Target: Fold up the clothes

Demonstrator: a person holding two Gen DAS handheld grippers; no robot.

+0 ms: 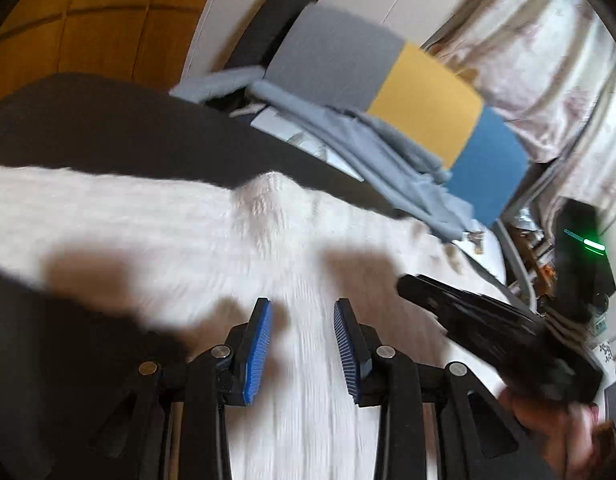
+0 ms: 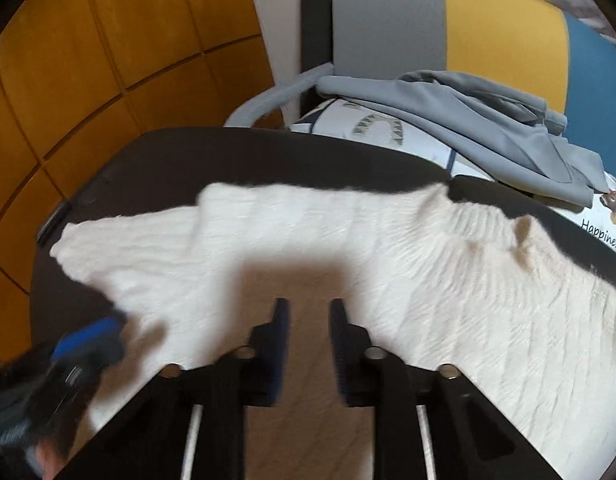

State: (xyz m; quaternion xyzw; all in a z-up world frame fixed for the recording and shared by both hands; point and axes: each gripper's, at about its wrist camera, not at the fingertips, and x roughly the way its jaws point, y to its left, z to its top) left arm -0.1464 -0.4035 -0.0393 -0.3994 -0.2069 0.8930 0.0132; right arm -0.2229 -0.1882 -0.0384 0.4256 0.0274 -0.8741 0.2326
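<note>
A white knitted sweater (image 1: 155, 220) lies spread on a black table (image 1: 107, 120); it also shows in the right wrist view (image 2: 388, 240) on the same table (image 2: 267, 152). My left gripper (image 1: 302, 346) is open and empty, just above the sweater. My right gripper (image 2: 309, 350) is open and empty above the sweater's near edge. The right gripper also appears at the right of the left wrist view (image 1: 488, 328). The left gripper appears blurred at the lower left of the right wrist view (image 2: 83, 340).
A grey garment (image 2: 488, 120) lies on white printed fabric (image 2: 388, 128) on a grey, yellow and blue chair (image 2: 448, 28) behind the table. Orange wall panels (image 2: 107, 60) are at the left. A pale curtain (image 1: 548, 60) hangs at the right.
</note>
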